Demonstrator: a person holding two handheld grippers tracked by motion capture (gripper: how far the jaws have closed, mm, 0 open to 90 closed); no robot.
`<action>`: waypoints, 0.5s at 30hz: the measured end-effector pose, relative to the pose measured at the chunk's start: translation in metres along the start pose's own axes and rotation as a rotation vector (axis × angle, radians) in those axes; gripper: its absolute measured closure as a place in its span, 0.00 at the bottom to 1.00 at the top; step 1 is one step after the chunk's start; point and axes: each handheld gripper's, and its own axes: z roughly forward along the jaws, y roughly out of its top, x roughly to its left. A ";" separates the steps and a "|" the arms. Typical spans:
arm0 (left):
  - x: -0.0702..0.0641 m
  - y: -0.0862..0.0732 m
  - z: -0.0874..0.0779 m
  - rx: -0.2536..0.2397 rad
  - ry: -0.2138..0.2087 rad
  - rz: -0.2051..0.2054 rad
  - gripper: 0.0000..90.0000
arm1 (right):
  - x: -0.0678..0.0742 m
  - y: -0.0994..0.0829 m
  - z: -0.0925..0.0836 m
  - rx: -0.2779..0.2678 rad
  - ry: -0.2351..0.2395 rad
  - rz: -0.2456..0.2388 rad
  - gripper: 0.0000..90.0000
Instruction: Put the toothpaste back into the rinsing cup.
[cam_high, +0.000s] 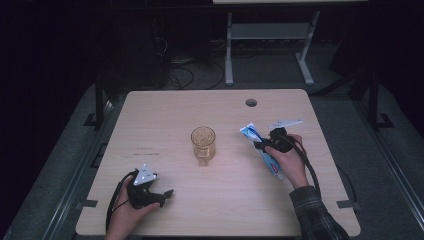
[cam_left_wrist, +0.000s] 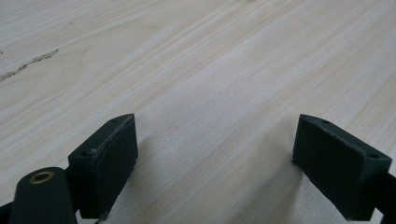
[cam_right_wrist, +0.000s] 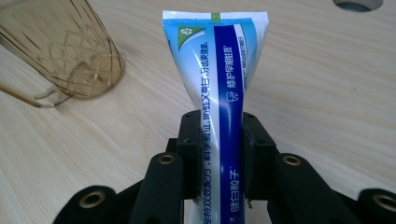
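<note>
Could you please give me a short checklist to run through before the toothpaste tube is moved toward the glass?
1. Grip on the toothpaste tube: the right hand-held gripper has both jaws pressed on the tube's sides. Ok.
2. Tube clear of the table: cannot tell.
3. Amber glass upright with its mouth open upward: ok.
4. Path between tube and glass: bare wood in the high view. Ok.
5. Left hand-held gripper out of the way: jaws apart with nothing between them, low over the near left part of the table, far from the glass. Ok.
6. Tube's cap on: cannot tell, that end is hidden.
</note>
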 end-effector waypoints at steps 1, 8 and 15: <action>0.000 0.000 0.000 0.000 0.000 0.000 0.15 | 0.000 0.001 -0.002 -0.007 0.001 -0.003 0.81; 0.000 0.000 0.000 0.000 0.000 0.000 0.15 | -0.001 0.003 -0.011 -0.058 0.016 0.004 0.81; 0.000 0.000 0.000 0.000 0.000 0.000 0.15 | -0.001 0.007 -0.022 -0.102 0.033 0.005 0.81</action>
